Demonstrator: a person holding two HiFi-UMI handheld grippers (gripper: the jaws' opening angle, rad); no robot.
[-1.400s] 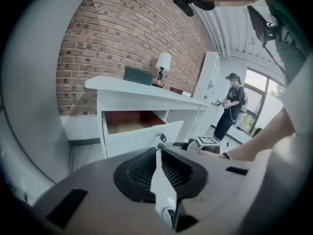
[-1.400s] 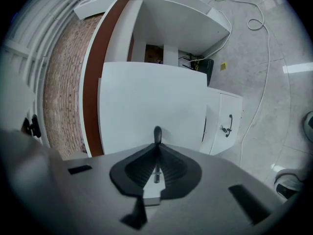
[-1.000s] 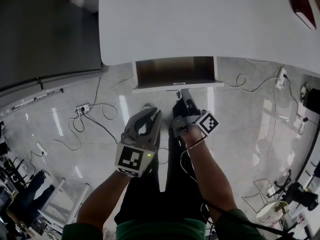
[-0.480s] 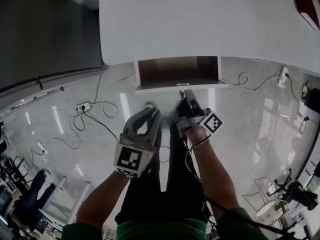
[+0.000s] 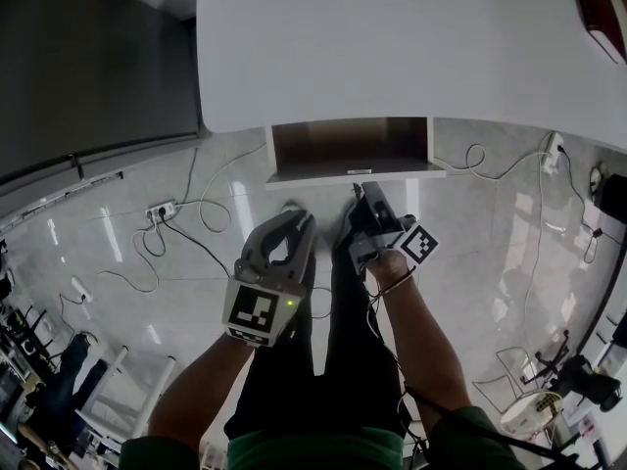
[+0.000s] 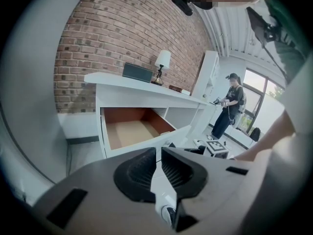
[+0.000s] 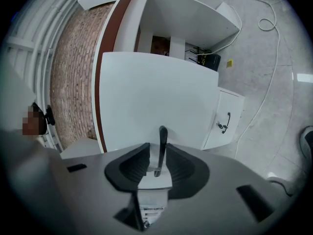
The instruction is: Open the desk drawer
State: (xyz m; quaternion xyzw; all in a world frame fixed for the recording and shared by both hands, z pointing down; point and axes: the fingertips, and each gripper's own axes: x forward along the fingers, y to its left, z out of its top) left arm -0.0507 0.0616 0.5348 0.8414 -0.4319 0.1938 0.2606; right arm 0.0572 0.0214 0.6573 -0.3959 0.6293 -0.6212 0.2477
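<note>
Two grippers show in the head view below the white desk (image 5: 392, 37). Its drawer (image 5: 333, 176) stands pulled out from under the desk's near edge, brown inside and bare as far as can be seen.

The right gripper (image 5: 363, 190) reaches up to the drawer front, and its tips cover the handle there, so the hold cannot be read from above. In the right gripper view the right gripper (image 7: 157, 163) has its jaws closed on the thin dark drawer handle (image 7: 162, 141), with the white drawer front (image 7: 156, 97) filling the space behind.

The left gripper (image 5: 302, 221) hangs just beside the right one, clear of the drawer. Its own view shows the left gripper (image 6: 157, 168) with jaws drawn together to a slim slit, nothing between them.

From there the open drawer (image 6: 129, 131) lies ahead, its lower front cut off by the gripper body. A lamp (image 6: 163, 60) and a dark box (image 6: 137, 72) stand on the desk before a brick wall (image 6: 112, 33).
</note>
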